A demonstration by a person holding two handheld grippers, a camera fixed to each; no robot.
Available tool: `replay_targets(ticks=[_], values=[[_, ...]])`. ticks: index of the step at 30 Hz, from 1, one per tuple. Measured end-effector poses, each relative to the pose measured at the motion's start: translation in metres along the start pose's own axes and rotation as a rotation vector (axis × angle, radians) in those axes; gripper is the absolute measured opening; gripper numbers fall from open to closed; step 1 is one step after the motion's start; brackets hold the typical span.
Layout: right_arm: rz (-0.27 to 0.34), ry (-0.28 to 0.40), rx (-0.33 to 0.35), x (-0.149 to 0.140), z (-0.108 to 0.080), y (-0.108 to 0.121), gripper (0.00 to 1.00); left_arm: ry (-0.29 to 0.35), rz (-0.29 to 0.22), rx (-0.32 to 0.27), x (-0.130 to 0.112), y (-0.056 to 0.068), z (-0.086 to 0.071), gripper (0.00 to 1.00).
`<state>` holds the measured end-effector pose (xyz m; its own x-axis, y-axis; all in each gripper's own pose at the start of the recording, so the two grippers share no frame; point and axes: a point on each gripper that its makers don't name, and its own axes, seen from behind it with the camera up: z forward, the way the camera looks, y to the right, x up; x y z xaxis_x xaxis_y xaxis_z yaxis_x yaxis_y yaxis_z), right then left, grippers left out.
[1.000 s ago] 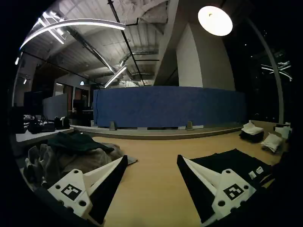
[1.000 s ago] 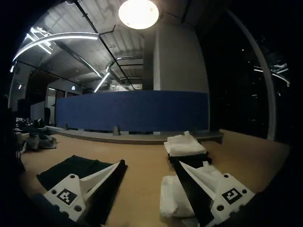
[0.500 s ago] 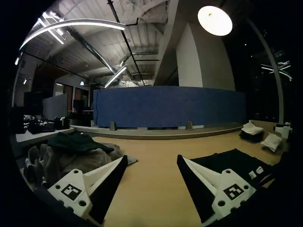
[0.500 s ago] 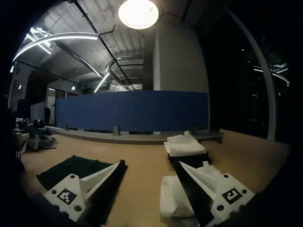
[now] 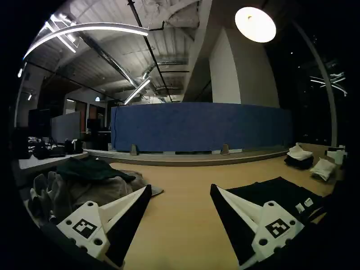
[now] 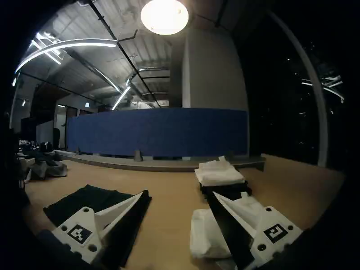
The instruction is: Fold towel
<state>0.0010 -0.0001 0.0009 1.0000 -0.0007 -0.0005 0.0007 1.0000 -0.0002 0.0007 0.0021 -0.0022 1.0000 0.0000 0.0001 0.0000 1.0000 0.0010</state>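
The wooden table point(image 5: 189, 177) carries a flat dark towel point(image 5: 281, 189), a heap of cloths point(image 5: 87, 184) near its left edge, and folded towels point(image 6: 219, 172) towards its right edge.

Clothes pile point(image 5: 85, 184) on table point(image 5: 189, 211) at left, flat towel point(image 5: 279, 191) on table at right, folded towels point(image 5: 299, 154) far right beyond it, partition point(image 5: 198, 126) behind table

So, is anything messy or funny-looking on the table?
Yes: a crumpled heap of cloths is bunched up on the table, at the left of the left gripper view, unlike the dark towel lying flat and the white towel folded neatly. Nothing looks spilled or broken.
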Motion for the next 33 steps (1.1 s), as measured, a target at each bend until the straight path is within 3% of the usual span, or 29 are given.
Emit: replay_targets(ticks=[11,14,20,33], values=[[-0.001,0.001,-0.005,0.0,0.001,-0.001,1.0,-0.005,-0.005,-0.006,0.0,0.001,0.002,0.97],[-0.007,0.011,0.004,0.014,0.001,-0.007,1.0,0.008,-0.016,-0.017,0.014,0.002,0.003,0.97],[-0.001,0.043,-0.004,0.063,0.002,-0.008,1.0,0.029,-0.031,-0.028,0.058,0.007,0.001,0.97],[-0.011,0.034,-0.029,0.166,-0.013,0.002,1.0,0.014,-0.003,-0.021,0.168,0.018,-0.01,0.97]])
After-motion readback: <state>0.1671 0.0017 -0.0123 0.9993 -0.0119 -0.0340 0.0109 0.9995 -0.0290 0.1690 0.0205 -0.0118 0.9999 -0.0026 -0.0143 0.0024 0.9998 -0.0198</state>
